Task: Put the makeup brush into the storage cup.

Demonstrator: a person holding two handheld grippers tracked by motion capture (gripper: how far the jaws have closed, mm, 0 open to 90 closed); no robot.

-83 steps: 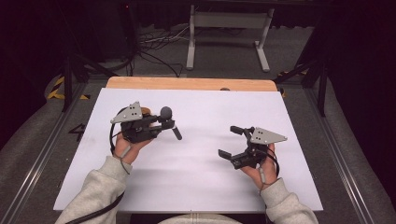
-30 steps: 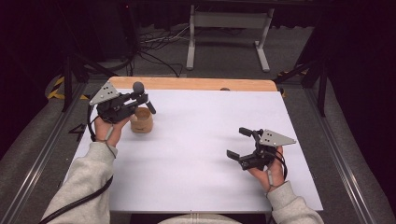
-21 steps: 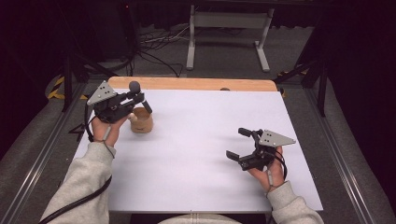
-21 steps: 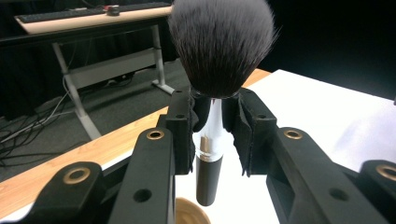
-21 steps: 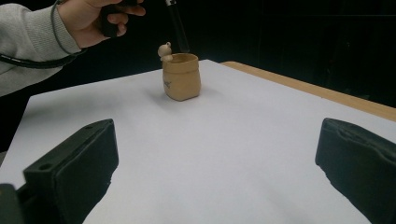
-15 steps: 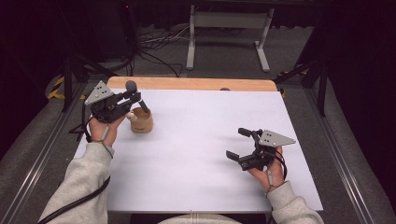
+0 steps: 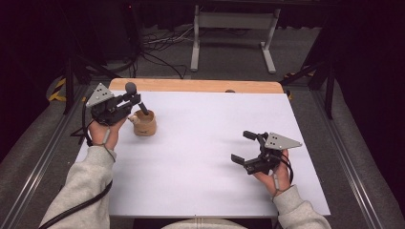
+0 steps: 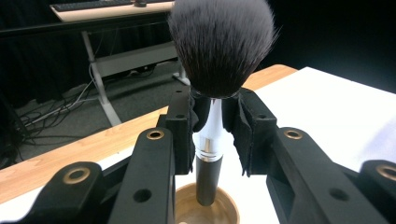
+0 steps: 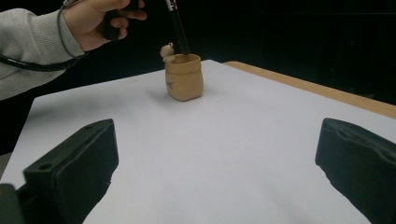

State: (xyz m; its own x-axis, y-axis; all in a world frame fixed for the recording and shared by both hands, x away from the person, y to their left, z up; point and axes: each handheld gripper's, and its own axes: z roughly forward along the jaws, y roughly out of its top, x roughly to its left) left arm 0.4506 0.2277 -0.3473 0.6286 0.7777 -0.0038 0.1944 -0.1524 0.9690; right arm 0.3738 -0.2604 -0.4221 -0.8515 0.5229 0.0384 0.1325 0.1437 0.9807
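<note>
Tan cup [image 7: 143, 123] in the high view sits at the far-left of the white table [image 7: 210, 162], and the left gripper [image 7: 125, 101] now holds the brush [image 7: 135, 98] tilted with its handle end inside the cup, where 2.8 s ago it carried the brush mid-table with no cup visible; likely a put-brush-in-cup job, nearly done. Left gripper view: jaws pinch the brush [image 8: 212, 79] at its silver ferrule, handle tip just inside the cup [image 8: 205, 210] mouth, not released. Right gripper view: jaws wide apart, empty, cup [image 9: 184, 77] well off; the right gripper [image 7: 248, 149] has barely moved, idle near-right.
</note>
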